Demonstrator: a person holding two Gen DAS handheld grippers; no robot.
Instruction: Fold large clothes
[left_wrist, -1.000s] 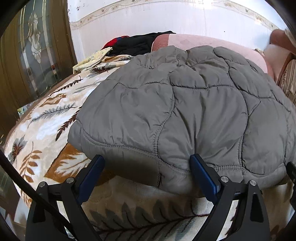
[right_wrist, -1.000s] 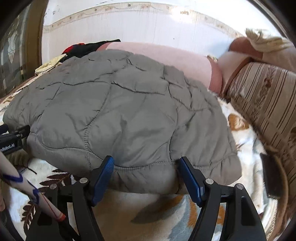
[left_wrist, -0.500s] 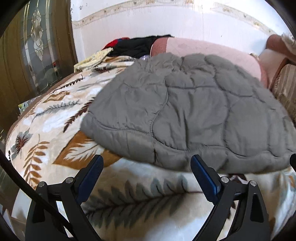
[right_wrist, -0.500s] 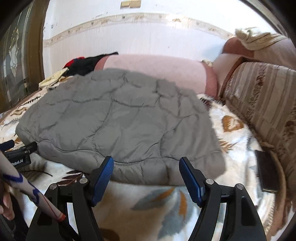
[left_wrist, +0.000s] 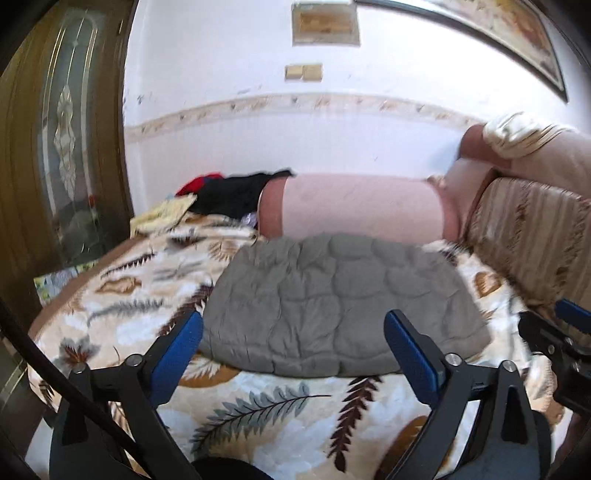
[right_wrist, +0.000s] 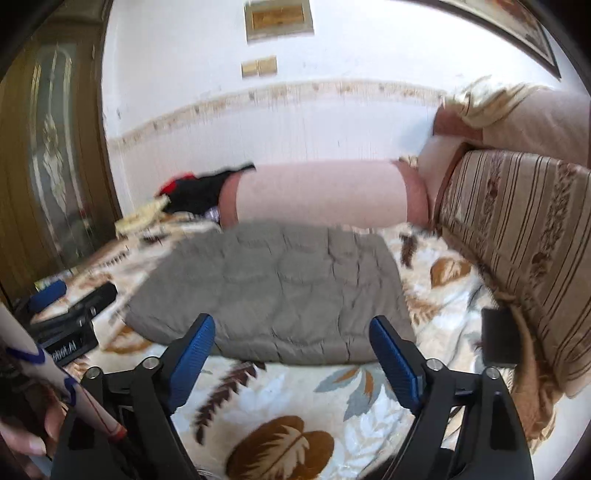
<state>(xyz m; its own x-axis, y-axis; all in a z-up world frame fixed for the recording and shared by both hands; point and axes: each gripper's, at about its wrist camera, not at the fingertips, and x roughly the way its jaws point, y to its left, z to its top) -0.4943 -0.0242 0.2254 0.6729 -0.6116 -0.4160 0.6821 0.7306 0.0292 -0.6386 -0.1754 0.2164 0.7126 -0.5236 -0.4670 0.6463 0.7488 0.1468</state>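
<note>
A grey quilted jacket (left_wrist: 340, 302) (right_wrist: 273, 288) lies folded into a flat rectangle on the leaf-patterned blanket (left_wrist: 280, 417). My left gripper (left_wrist: 295, 343) hovers above and in front of its near edge, clear of the cloth. Its jaws are opening and hold nothing. My right gripper (right_wrist: 295, 347) hangs the same way before the jacket's near right part, jaws opening, nothing between them. The right gripper's tip (left_wrist: 565, 332) shows at the edge of the left wrist view. Likewise the left gripper (right_wrist: 70, 314) shows in the right wrist view.
A pink bolster (left_wrist: 354, 206) lies behind the jacket, with black and red clothes (left_wrist: 229, 192) heaped beside it. A striped cushion back (right_wrist: 517, 236) runs along the right, with a dark flat object (right_wrist: 498, 339) at its foot. A wooden door (left_wrist: 55, 147) stands left. A hand (right_wrist: 22, 432) shows low left.
Both grippers have pulled back and risen from the jacket's near edge, so the jacket now looks smaller and farther off. The right gripper's jaws stand wider.
</note>
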